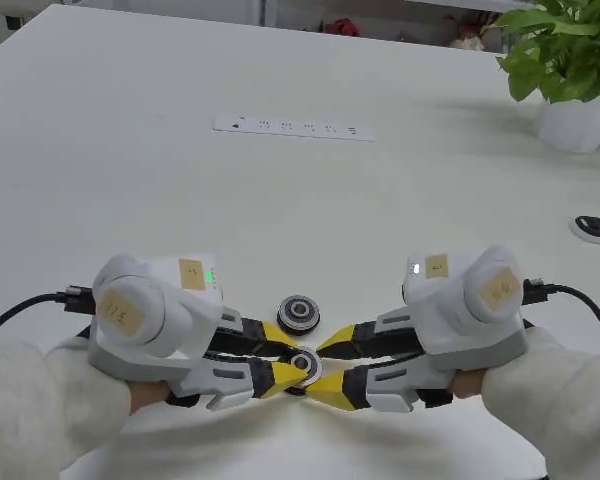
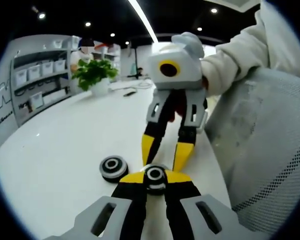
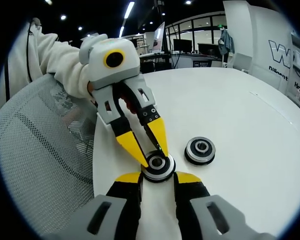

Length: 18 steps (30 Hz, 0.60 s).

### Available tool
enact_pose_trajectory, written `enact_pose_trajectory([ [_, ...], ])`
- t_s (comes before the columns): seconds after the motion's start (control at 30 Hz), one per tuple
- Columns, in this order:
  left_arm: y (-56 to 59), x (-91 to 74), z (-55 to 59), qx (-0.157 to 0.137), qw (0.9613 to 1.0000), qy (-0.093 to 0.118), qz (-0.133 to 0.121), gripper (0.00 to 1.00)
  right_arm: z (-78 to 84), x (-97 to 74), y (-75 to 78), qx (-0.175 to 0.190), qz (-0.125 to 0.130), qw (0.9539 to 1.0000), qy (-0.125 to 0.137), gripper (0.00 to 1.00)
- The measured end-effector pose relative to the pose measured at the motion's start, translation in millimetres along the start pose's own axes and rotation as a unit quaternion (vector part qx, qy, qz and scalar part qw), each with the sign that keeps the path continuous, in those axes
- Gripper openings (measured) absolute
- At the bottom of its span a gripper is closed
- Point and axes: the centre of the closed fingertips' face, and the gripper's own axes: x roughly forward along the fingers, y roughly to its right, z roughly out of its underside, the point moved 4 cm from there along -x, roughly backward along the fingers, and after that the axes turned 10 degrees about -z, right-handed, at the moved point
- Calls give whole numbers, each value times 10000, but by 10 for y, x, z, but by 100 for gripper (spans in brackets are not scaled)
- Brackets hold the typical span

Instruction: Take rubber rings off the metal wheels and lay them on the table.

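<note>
A small metal wheel point(image 1: 303, 365) with a dark rubber ring sits just above the near table edge, and both grippers meet on it. My left gripper point(image 1: 286, 358) comes in from the left, and its yellow-tipped jaws close on the wheel point(image 2: 155, 177). From the right, my right gripper point(image 1: 327, 362) is shut on the same wheel point(image 3: 158, 166) from the opposite side. A second wheel point(image 1: 298, 311) with its black ring lies flat on the table just beyond them, free of both grippers; it also shows as the wheel point(image 2: 113, 167) and the wheel point(image 3: 199, 150).
A white power strip point(image 1: 290, 127) lies across the middle of the white table point(image 1: 130, 150). A potted plant point(image 1: 577, 95) stands at the far right, with a black device point(image 1: 597, 228) at the right edge. A mesh chair point(image 3: 45, 150) is close behind the table's near edge.
</note>
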Motion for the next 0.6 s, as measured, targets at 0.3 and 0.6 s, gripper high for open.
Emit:
enact_pose_trajectory([
  [0.3, -4, 4, 2, 11, 10000, -1, -13, 14, -12, -13, -2, -175, -7, 9998, -56, 20],
  [0.6, -5, 5, 4, 10, 10000, 4, -5, 13, 5, -29, -2, -150, -35, 9999, -70, 18],
])
